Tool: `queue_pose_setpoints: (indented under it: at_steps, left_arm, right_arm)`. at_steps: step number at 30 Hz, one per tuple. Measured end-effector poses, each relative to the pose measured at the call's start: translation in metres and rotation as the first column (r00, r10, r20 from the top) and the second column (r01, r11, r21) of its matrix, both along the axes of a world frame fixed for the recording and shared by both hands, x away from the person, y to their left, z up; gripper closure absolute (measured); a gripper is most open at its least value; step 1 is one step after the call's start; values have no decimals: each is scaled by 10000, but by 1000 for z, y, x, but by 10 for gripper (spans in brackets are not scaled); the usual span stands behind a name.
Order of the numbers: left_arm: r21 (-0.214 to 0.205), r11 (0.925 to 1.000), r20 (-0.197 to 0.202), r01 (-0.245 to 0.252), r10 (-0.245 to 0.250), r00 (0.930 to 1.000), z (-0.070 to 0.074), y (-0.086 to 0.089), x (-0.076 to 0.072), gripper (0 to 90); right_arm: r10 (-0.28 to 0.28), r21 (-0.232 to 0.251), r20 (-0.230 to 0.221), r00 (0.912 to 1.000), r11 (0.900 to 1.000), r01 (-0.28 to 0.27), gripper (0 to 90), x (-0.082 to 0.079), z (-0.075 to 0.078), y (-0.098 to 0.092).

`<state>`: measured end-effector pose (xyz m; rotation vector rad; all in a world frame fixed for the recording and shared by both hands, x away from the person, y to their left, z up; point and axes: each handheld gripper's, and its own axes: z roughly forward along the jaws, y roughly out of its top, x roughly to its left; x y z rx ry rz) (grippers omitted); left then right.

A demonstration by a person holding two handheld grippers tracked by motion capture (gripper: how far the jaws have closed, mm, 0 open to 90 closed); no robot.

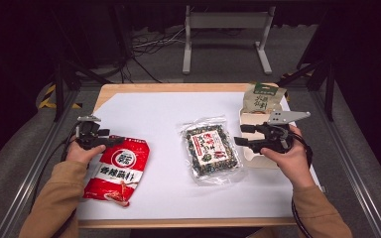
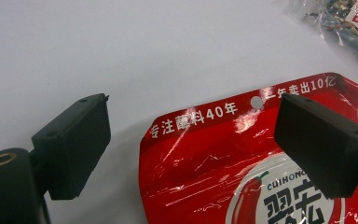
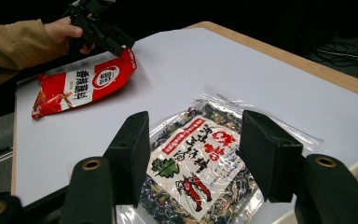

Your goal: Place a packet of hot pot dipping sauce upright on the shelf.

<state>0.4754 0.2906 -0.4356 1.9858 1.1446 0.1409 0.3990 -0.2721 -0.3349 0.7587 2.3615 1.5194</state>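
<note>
The red pouch [image 1: 117, 169] lies flat on the white surface [image 1: 163, 111], left of the clear packet [image 1: 212, 148]. Your left gripper [image 2: 189, 140] hovers at its top edge, fingers [image 2: 74, 140] spread, gripping nothing. It looks light, soft and slippery: pinch the sealed top strip. Your right gripper [image 3: 193, 158] waits open above the clear packet.

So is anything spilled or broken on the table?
Nothing spilled or torn. The red bag lies a bit askew and crinkled under the open left gripper. The clear bag lies flat and sealed. A green bag leans in the box, which overhangs the white sheet's right edge.
</note>
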Motion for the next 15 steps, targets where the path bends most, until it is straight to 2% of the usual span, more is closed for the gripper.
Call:
queue_pose_setpoints:
  at_steps: [5, 8, 10, 11, 15]
  left_arm:
    - [-118, 9998, -203, 164, -167, 9997, -4, -1, 2, 113]
    - [-22, 9997, -197, 244, -244, 9995, -6, 0, 3, 114]
    - [-132, 9997, -358, 214, -218, 9991, -7, -1, 3, 117]
    - [-27, 9996, -323, 285, -286, 9991, -8, -1, 4, 121]
    - [-6, 9984, -598, 572, -572, 9966, -12, -5, 4, 153]
  right_arm:
    - [32, -2, -79, 10000, 10000, -32, 427, 0, -2, 1]
    - [53, -53, -125, 9999, 10000, -53, 426, 0, -4, 2]
    - [66, -33, -147, 9999, 10000, -66, 425, 0, -4, 2]
    - [71, -32, -155, 9999, 10000, -71, 424, 0, -5, 2]
    - [110, -11, -196, 9997, 9999, -110, 421, 0, -6, 3]
